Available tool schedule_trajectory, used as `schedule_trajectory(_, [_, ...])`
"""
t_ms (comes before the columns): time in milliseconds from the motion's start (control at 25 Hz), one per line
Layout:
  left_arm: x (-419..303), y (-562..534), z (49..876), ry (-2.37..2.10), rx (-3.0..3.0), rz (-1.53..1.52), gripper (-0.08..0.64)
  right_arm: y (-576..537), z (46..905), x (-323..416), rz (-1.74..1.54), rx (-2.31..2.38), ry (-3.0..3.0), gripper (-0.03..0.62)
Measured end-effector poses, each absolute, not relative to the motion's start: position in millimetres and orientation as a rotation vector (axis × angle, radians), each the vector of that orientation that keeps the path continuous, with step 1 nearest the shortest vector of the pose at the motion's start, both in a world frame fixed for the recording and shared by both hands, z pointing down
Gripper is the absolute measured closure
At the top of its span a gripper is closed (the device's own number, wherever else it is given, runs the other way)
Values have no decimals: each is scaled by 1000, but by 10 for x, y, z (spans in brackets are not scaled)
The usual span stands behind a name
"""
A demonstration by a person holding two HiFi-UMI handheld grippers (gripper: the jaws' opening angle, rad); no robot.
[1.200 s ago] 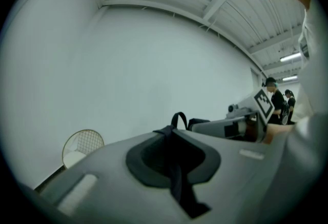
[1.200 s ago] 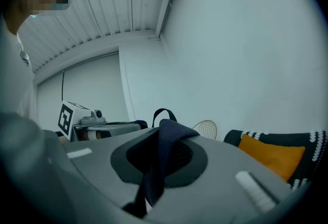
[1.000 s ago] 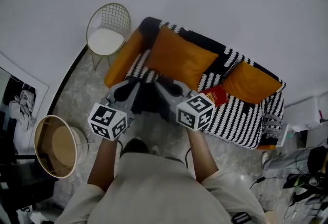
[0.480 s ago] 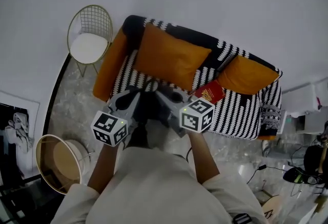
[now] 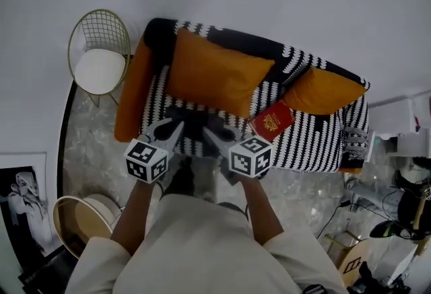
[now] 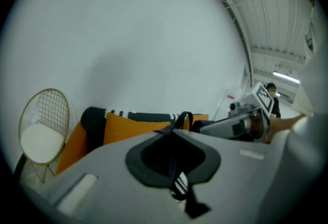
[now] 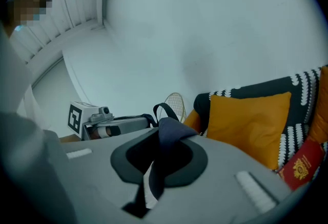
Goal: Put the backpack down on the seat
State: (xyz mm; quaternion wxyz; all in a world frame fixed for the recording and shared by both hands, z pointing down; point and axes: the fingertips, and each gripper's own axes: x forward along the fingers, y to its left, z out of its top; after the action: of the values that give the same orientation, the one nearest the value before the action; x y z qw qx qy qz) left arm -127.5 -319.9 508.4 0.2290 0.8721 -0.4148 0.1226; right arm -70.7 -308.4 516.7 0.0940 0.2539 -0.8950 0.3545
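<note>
A dark backpack [image 5: 191, 151] hangs between my two grippers, low in front of the person's body. Its top is over the front edge of the black-and-white striped sofa seat [image 5: 306, 144]. My left gripper [image 5: 174, 127] is shut on a dark backpack strap [image 6: 178, 165], which runs through its jaws. My right gripper [image 5: 210, 132] is shut on the other strap [image 7: 165, 142]. In the left gripper view, the left gripper [image 6: 172, 133] points at the sofa. The right gripper [image 7: 165, 126] points there too in its own view. Most of the backpack is hidden below the grippers.
A large orange cushion [image 5: 215, 76] leans on the sofa back, and a second one [image 5: 324, 93] lies at the right. A red booklet [image 5: 271, 119] lies on the seat between them. A gold wire chair [image 5: 98, 56] stands left of the sofa, and a round basket [image 5: 84, 218] on the floor.
The person has stepped closer to the sofa. Both grippers and the backpack have moved from over the floor to the seat's front edge. Both grips are unchanged.
</note>
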Motion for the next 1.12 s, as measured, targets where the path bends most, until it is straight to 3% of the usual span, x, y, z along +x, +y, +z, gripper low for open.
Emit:
schedule_trajectory(480, [-1379,-4135,6143,-908,2353,465,551,-4011,6325,-784,1204,876,-2403,569])
schedule_trajectory(840, [-1317,-4734,6557,-808,2420,469,551,-4436,6725,-703,1315,953,-2366,569])
schedule_trajectory(1120, [-1279,-5264,6850,-840,2467,516,550,-4906,7101,-601,1167,1050,-2276,557])
